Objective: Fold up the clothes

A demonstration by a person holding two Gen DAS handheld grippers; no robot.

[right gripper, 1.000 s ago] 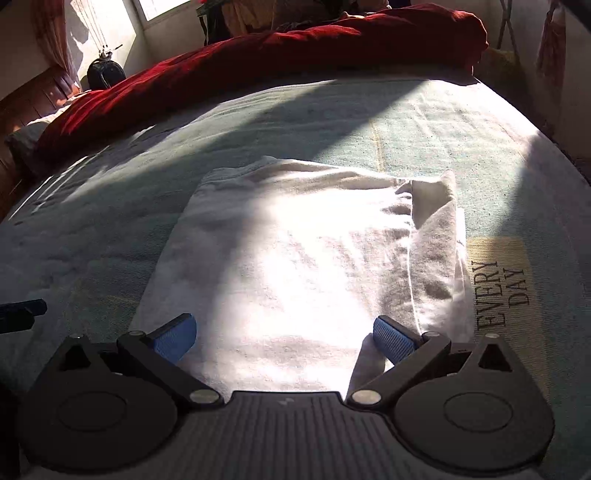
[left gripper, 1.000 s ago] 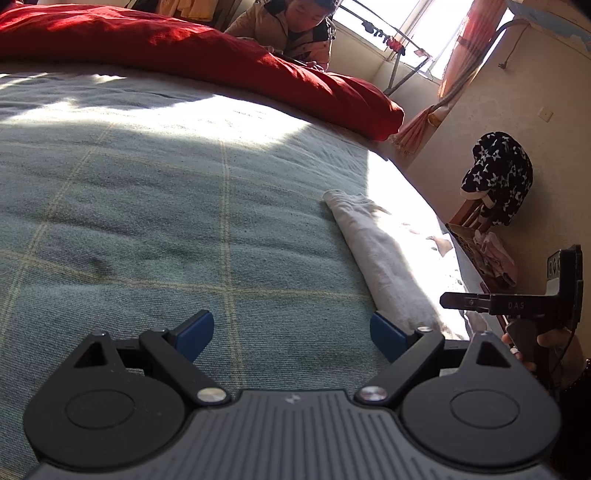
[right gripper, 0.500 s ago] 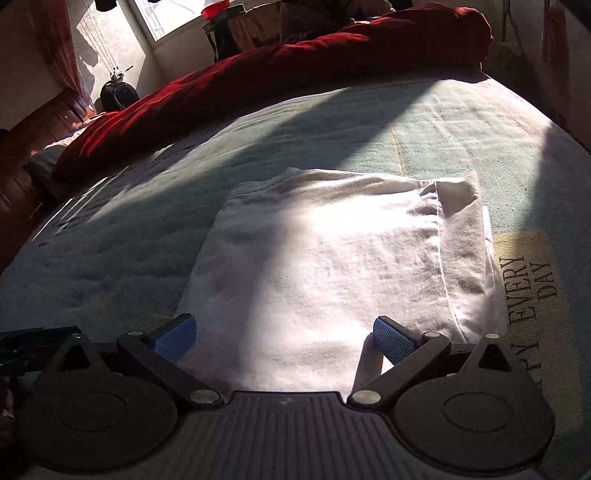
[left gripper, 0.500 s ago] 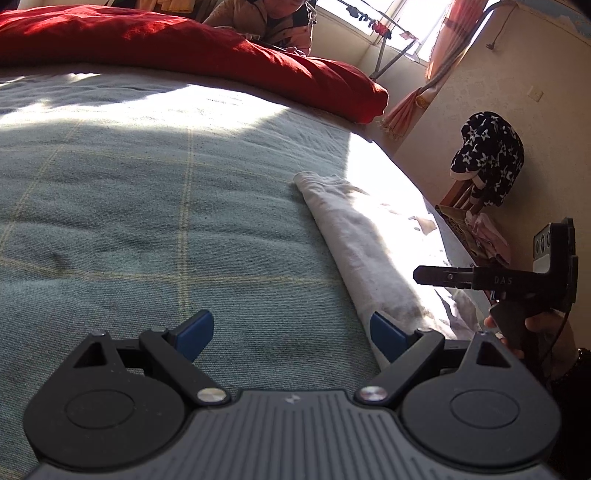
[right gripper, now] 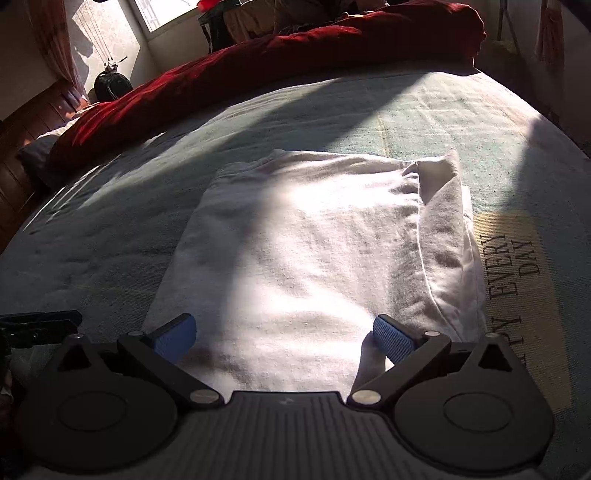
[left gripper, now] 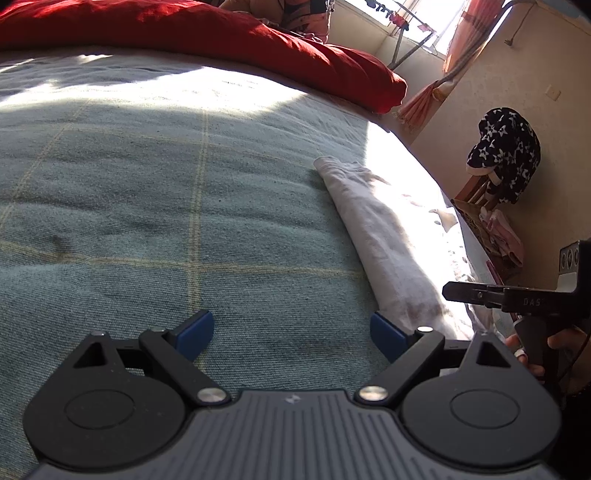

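A white garment [right gripper: 306, 254] lies folded into a rectangle on the blue-green bedspread [right gripper: 424, 114], with a folded-over strip along its right side. My right gripper [right gripper: 282, 334] is open just above its near edge, nothing between the blue pads. In the left wrist view the same garment [left gripper: 380, 240] shows edge-on as a long white ridge to the right. My left gripper [left gripper: 291, 330] is open over bare bedspread [left gripper: 147, 206], left of the garment. The right gripper's black body [left gripper: 517, 295], held by a hand [left gripper: 554, 350], appears at the far right.
A red quilt [left gripper: 221, 37] runs along the far side of the bed. A chair with a star-patterned garment [left gripper: 506, 151] stands by the wall to the right. A person [left gripper: 295, 14] sits behind the quilt. A printed patch reading "EVERY DAY" [right gripper: 513, 262] lies right of the garment.
Both grippers have shifted slightly over the bed and stayed open. The garment has not changed shape. The right gripper sits a little lower and further right in the left view.
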